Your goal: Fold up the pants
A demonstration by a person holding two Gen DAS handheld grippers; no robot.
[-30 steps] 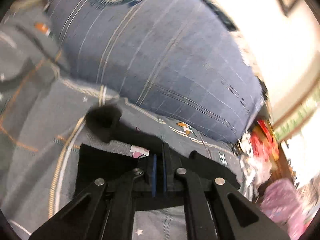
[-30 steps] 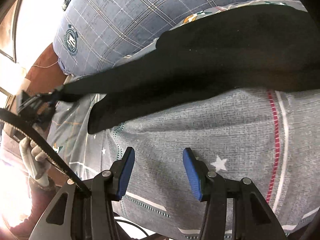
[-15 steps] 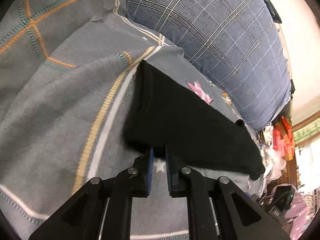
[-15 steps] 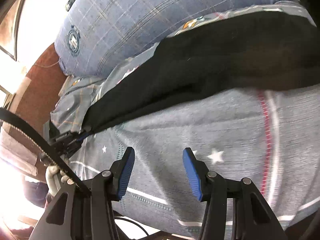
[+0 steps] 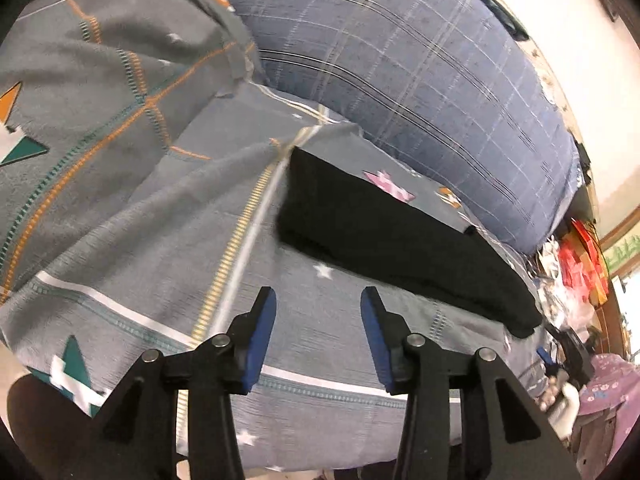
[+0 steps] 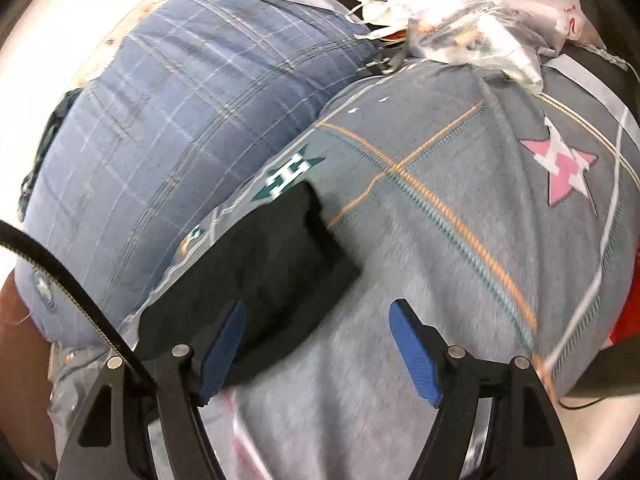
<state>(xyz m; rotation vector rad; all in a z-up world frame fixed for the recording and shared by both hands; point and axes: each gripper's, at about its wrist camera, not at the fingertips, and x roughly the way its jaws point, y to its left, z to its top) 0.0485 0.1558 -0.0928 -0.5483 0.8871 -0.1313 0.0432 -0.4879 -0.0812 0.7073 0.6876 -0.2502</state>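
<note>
The black pants (image 5: 392,236) lie folded lengthwise as a long dark strip on the grey patterned bedspread (image 5: 132,216). My left gripper (image 5: 318,300) is open and empty, a little in front of the strip's near edge. In the right wrist view one end of the pants (image 6: 260,276) lies on the bedspread (image 6: 460,260). My right gripper (image 6: 318,316) is open and empty, its left finger (image 6: 224,340) over the edge of the black cloth.
A large blue plaid pillow (image 5: 420,72) lies along the far side of the pants; it also shows in the right wrist view (image 6: 180,132). Plastic bags and red clutter (image 6: 460,12) sit past the bed's end. More clutter (image 5: 576,264) is at the right.
My left gripper has opened, let go of the pants and drawn back. The pants now lie flat in a strip. My right gripper has swung toward the other end of the pants.
</note>
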